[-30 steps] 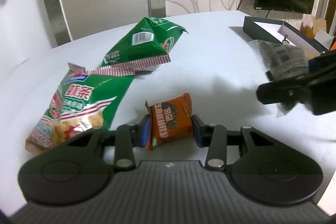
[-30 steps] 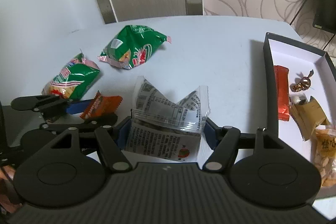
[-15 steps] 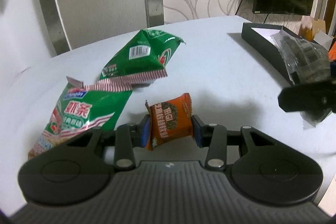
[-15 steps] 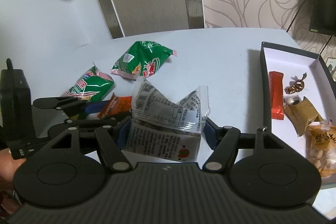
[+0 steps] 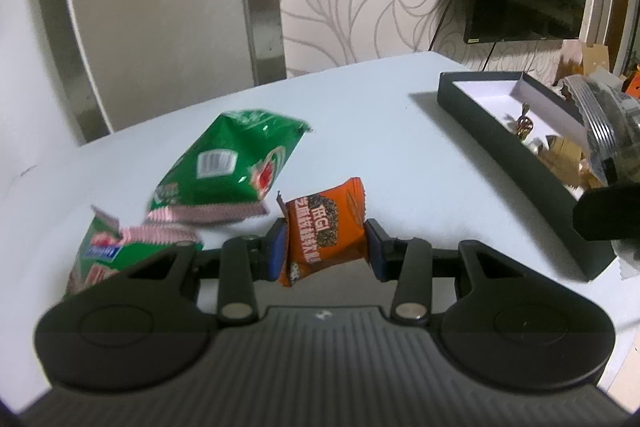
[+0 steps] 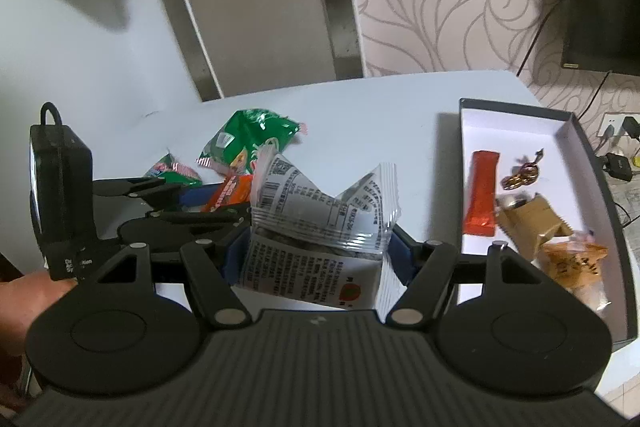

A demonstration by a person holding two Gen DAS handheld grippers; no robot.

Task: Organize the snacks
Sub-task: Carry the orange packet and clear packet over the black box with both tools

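- Left gripper (image 5: 325,245) is clamping orange packet (image 5: 325,229), lifted left of the black box (image 5: 508,131)
- Right gripper (image 6: 316,251) is pinching clear packet (image 6: 320,223) (crumpled), nearer that box

My right gripper (image 6: 316,255) clamps a clear printed packet (image 6: 320,227) above the table (image 6: 380,115). The open box (image 6: 616,227) sits at the table's right edge, holding a red bar (image 6: 482,197) and tan packets (image 6: 536,223). My left gripper (image 6: 208,199) pinches an orange packet (image 6: 234,193) near the green bags (image 6: 252,139).
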